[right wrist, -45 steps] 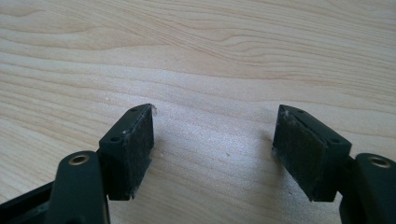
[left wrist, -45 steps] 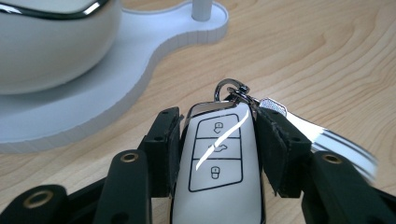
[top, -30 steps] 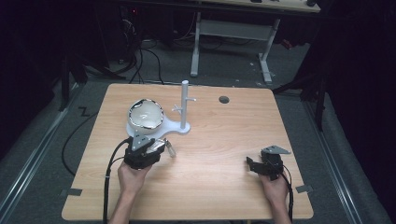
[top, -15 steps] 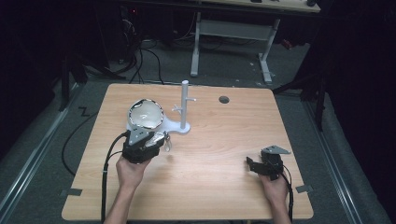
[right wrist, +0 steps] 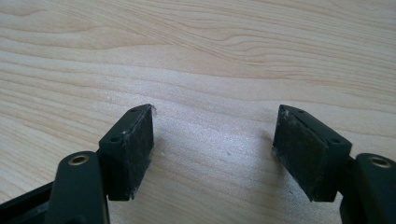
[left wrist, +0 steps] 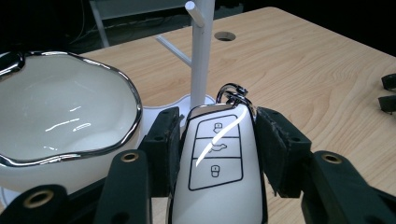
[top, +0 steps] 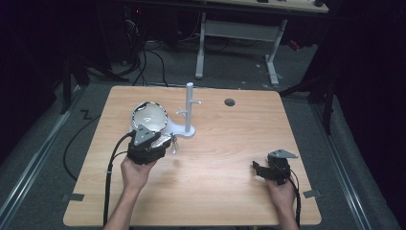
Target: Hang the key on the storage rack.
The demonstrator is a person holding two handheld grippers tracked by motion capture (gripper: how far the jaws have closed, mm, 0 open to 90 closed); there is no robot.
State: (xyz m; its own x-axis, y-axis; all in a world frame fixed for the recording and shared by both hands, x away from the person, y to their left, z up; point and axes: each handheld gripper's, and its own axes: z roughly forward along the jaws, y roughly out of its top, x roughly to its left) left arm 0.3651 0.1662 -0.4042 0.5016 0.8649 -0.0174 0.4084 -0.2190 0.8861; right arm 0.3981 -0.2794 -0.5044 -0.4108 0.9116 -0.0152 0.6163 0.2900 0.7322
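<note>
Left claw (top: 165,143) gripping key fob (left wrist: 217,168) shifted slightly toward stand (top: 189,108).

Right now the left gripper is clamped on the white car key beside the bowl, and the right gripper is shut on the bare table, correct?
Not quite. The left gripper does clamp the white car key beside the bowl, but the right gripper is open, its jaws apart over bare table, as the right gripper view shows.

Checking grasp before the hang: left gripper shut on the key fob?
Shut: left gripper pads press both sides of the white key fob.
</note>
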